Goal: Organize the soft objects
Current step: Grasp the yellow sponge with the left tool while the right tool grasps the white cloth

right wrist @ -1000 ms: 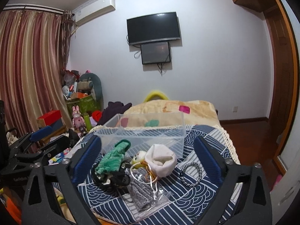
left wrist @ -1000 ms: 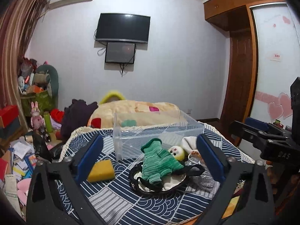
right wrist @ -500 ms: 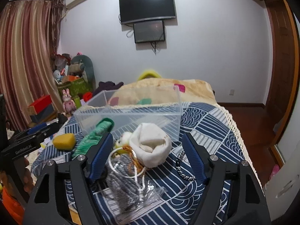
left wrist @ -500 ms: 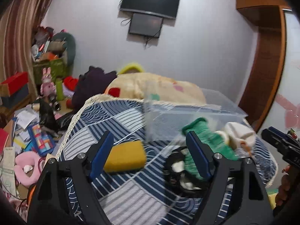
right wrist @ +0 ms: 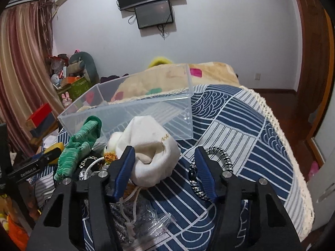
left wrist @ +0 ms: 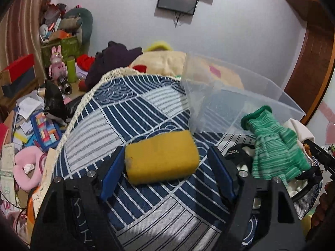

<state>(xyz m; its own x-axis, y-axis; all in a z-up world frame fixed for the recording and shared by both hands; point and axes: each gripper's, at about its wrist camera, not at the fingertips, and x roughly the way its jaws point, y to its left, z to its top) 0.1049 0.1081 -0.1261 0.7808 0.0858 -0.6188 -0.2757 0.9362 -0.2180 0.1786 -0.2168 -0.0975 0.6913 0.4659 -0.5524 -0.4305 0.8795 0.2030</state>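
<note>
yellow sponge (left wrist: 162, 155) lies on the blue patterned table (left wrist: 146, 108) between the released jaws of the left gripper (left wrist: 165, 175), just beside the clear bin (left wrist: 240, 96), likely its destination. right gripper (right wrist: 165, 171), jaws spread, frames the white pouch (right wrist: 150, 148).

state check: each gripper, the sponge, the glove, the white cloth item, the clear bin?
left gripper: open, fingers straddling the sponge, not clamped
right gripper: open, white cloth against its left finger
yellow rectangular sponge: flat on the tablecloth
green knitted glove: draped over the black item
white cloth bundle: crumpled, on the tablecloth
clear plastic bin: upright, lidless, looks empty
</note>
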